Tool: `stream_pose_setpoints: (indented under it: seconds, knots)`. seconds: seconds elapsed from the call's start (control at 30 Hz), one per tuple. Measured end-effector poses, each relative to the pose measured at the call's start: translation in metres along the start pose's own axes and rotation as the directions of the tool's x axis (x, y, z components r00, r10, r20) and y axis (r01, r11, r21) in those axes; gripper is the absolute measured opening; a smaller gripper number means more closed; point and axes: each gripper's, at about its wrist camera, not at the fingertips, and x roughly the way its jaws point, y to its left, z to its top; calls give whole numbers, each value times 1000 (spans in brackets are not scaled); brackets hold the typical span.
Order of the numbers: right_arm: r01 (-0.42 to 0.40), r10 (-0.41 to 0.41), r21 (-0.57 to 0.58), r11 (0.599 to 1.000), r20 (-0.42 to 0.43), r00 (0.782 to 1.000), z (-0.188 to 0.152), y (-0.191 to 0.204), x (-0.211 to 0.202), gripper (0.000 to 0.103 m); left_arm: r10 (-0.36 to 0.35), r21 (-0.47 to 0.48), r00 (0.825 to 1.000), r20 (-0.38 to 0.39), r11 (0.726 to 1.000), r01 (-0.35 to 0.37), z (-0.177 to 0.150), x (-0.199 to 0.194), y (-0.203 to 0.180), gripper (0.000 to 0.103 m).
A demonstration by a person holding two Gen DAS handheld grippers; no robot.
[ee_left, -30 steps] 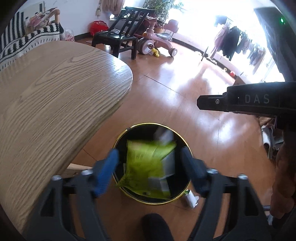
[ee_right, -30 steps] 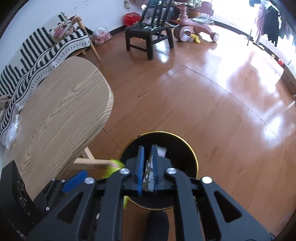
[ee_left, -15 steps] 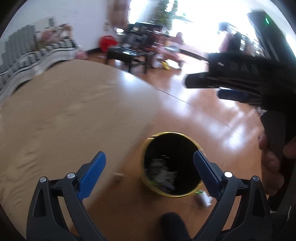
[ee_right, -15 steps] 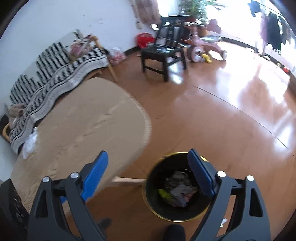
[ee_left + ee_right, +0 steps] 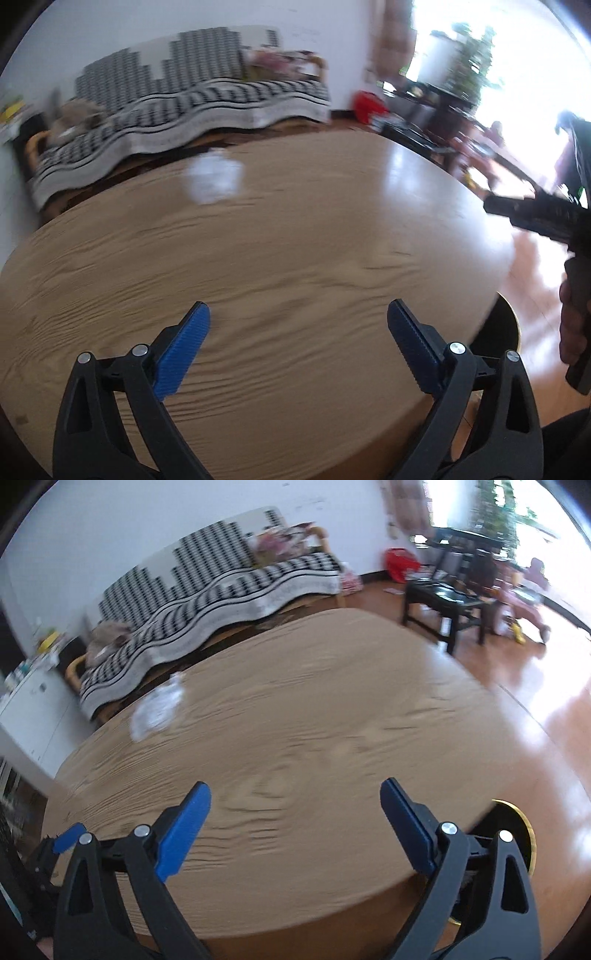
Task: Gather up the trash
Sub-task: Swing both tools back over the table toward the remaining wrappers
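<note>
- The table (image 5: 295,240) has a pale wood-grain top with a soft sheen; window light glares off its far right part.
- The floor (image 5: 554,709) is glossy reddish-brown wood with bright reflections.
- The bin (image 5: 524,834) is black with a shiny gold-coloured rim.
- The white trash (image 5: 159,705) looks like thin crinkled plastic or paper; blur hides which.
- The sofa cover (image 5: 221,590) is black-and-white patterned cloth, matt.
- The chair (image 5: 447,605) is dark with a glossy seat.

Rounded light wooden table (image 5: 332,738), crumpled white plastic wrapper (image 5: 157,709) near its far edge, rest bare
</note>
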Motion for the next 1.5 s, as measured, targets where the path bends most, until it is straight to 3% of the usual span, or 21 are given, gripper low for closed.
stream_pose_setpoints:
  seconds: [0.1,0.27,0.43,0.57,1.0,1.17,1.5]
  knots:
    - [-16,15,-60,998,-7,1000,-4,43,13,90,58,-49,998,32,997,-56,-12,-16,44,95]
    - [-35,30,-153,988,-31,999,-16,106,36,90,78,-93,997,3,993,-78,-19,-21,93,95]
    - [-53,41,-212,976,-62,997,-27,144,58,90,129,-120,992,-4,984,-128,-32,-27,131,95]
    - [-69,52,-237,969,-79,996,-31,161,72,90,126,-161,992,-13,979,-127,-31,-24,154,95]
    - [-114,93,-257,960,-92,991,-25,186,97,90,122,-180,992,-16,976,-123,-17,11,178,95]
    - [-153,133,-177,972,-117,984,2,193,128,90,102,-212,994,-41,971,-108,-11,39,184,96]
    - [-102,75,-199,975,-142,987,69,222,223,90,106,-240,990,-99,962,-127,-5,70,179,96]
